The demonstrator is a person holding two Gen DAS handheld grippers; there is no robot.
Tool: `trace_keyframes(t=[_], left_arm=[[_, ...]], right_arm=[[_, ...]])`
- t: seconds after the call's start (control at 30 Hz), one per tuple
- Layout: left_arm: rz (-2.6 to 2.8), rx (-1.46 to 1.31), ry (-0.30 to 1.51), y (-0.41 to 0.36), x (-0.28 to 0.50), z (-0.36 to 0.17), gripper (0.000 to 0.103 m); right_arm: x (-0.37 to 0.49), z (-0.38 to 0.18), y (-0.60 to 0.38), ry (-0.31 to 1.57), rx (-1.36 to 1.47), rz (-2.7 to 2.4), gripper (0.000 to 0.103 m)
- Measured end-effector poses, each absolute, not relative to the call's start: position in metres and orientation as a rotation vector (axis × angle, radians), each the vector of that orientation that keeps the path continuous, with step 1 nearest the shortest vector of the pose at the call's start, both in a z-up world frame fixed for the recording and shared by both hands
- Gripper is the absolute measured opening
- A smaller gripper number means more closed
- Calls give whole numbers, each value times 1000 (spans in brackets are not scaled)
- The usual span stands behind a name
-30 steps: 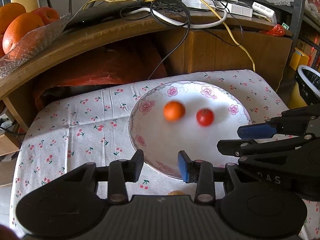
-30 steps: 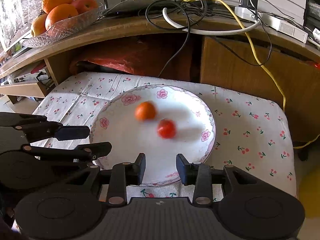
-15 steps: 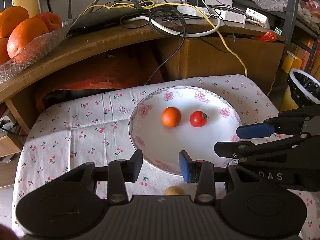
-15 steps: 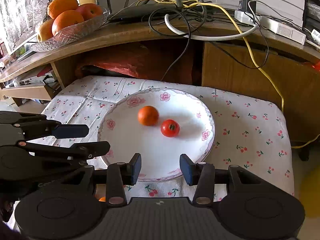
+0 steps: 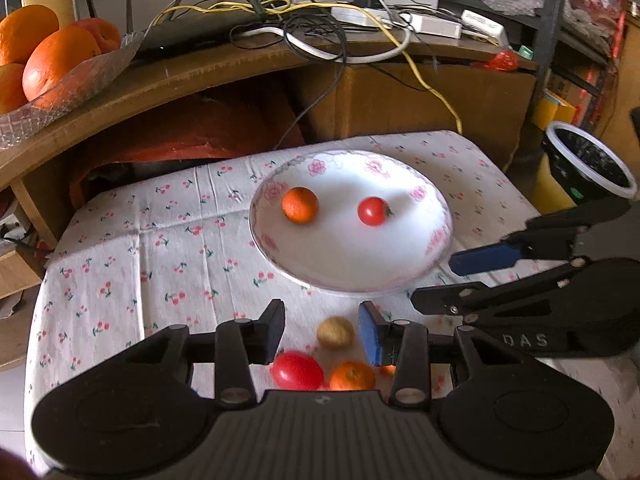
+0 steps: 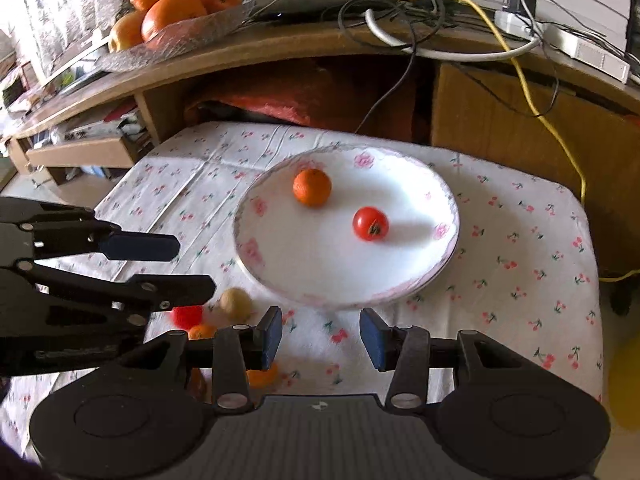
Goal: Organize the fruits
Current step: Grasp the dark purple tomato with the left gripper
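- On the cherry-print cloth, the left gripper hangs with its jaws spread wide and nothing between them.
- Just beyond its fingertips lie a pale round fruit, a red tomato and a small orange, loose on the cloth.
- Farther back, the floral plate carries an orange fruit and a small tomato, set apart.
- To the right, the right gripper is likewise wide open and empty, near the plate's front rim.
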State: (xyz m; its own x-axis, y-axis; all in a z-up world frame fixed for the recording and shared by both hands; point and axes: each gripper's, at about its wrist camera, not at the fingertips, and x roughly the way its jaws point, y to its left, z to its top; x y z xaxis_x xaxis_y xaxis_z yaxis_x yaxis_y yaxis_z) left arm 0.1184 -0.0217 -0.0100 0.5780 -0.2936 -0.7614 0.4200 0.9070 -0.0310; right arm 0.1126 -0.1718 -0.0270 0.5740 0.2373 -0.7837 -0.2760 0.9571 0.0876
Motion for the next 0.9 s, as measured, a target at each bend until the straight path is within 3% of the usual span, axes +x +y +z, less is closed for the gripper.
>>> trace_keyframes(t=[0.9], left_arm=[[-641, 216, 966, -38, 64, -35, 52]], right_arm=[[80, -37, -181, 988, -73, 326, 41]])
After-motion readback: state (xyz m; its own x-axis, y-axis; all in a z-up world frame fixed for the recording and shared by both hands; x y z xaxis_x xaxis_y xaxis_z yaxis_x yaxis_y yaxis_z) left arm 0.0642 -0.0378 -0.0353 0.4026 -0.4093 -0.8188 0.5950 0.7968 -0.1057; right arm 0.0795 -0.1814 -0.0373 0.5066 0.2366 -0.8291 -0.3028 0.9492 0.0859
